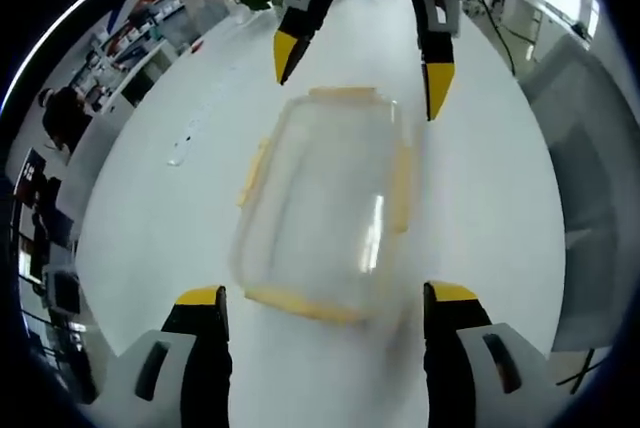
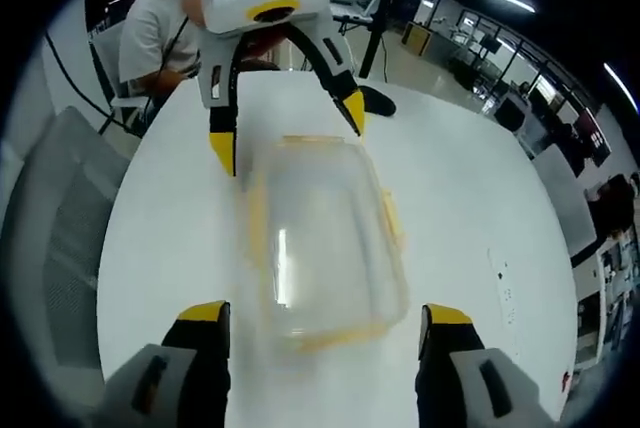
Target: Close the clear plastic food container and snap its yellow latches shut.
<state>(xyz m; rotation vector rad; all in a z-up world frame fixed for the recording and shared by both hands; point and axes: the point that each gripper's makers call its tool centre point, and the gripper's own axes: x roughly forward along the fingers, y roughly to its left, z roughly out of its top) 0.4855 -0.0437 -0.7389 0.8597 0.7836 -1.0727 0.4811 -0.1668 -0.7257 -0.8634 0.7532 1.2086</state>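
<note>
- The white surface (image 1: 180, 218) runs wide under everything you are working on, and its bare top reaches away to the far end in both views.
- The clear plastic food container (image 1: 325, 213) lies on that surface between your two grippers, with its lid on top; it looks blurred in both views, so you cannot tell how tightly the lid sits.
- In the left gripper view the container lies just beyond your left gripper (image 1: 325, 298), whose yellow-tipped jaws stand spread apart on either side of its near end, holding nothing.
- In the right gripper view the same container (image 2: 325, 238) lies just past your right gripper (image 2: 325, 318), whose jaws are likewise spread wide and grip nothing.
- Each gripper faces the other across the container: the right one comes in at the far end in the left gripper view, the left one at the far end in the right gripper view, both with tips apart above the far rim.
- The yellow latches (image 1: 402, 183) sit along the container's sides and ends; through the blur you cannot tell whether they are snapped down.
- A person in a light shirt (image 2: 155, 38) sits at the far left in the right gripper view.
</note>
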